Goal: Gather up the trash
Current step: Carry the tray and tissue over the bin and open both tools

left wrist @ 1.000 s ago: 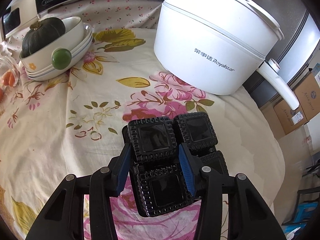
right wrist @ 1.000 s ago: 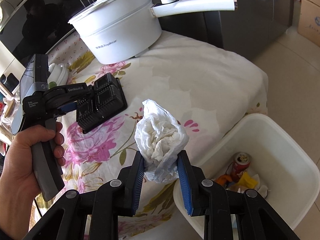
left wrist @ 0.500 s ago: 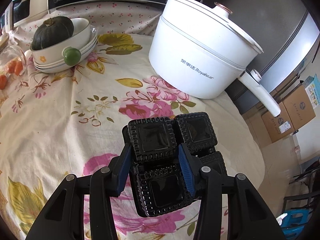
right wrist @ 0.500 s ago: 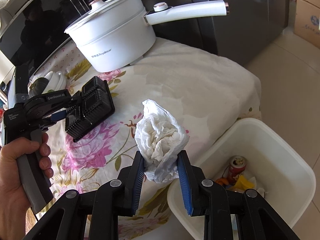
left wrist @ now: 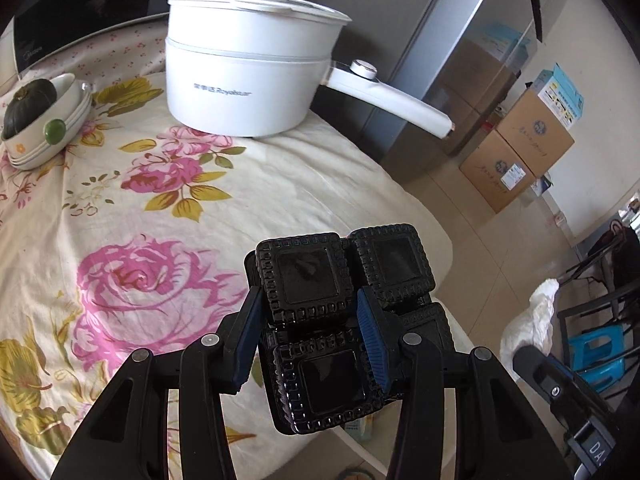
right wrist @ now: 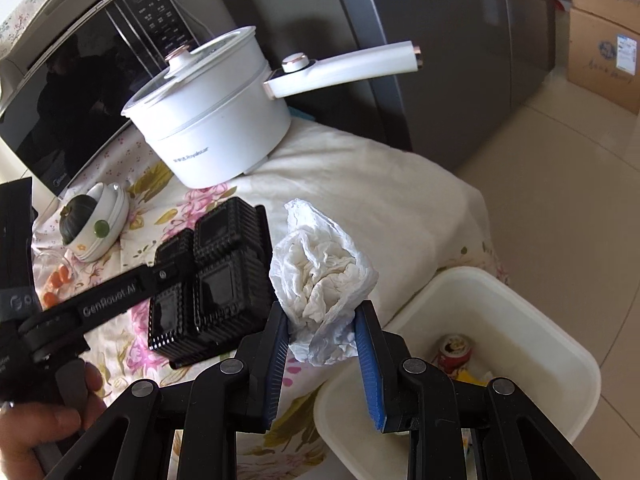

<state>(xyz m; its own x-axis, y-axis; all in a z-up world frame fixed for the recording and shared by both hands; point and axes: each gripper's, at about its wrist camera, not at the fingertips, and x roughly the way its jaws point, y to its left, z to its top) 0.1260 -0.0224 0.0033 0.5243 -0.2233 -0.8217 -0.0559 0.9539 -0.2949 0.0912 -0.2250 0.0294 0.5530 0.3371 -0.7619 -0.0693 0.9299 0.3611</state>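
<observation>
My left gripper (left wrist: 308,328) is shut on a black plastic food tray (left wrist: 344,288) with square compartments and holds it in the air over the table's right edge. The tray (right wrist: 216,280) also shows in the right wrist view, left of the tissue. My right gripper (right wrist: 322,344) is shut on a crumpled white tissue (right wrist: 320,276), held above the near rim of a white trash bin (right wrist: 520,312) on the floor. The bin holds a red can (right wrist: 454,350) and scraps. The tissue (left wrist: 532,320) also shows at the right of the left wrist view.
A floral tablecloth (left wrist: 100,220) covers the table. A white Royalstar pot (left wrist: 248,76) with a long handle stands at the back, stacked bowls with a dark squash (left wrist: 32,108) at the left. A microwave (right wrist: 72,108), fridge (right wrist: 460,60), cardboard boxes (left wrist: 516,152) and stools (left wrist: 596,352) surround it.
My left gripper has carried the black tray right, toward the table edge and close to the right gripper. My right gripper keeps the tissue above the bin's rim.
</observation>
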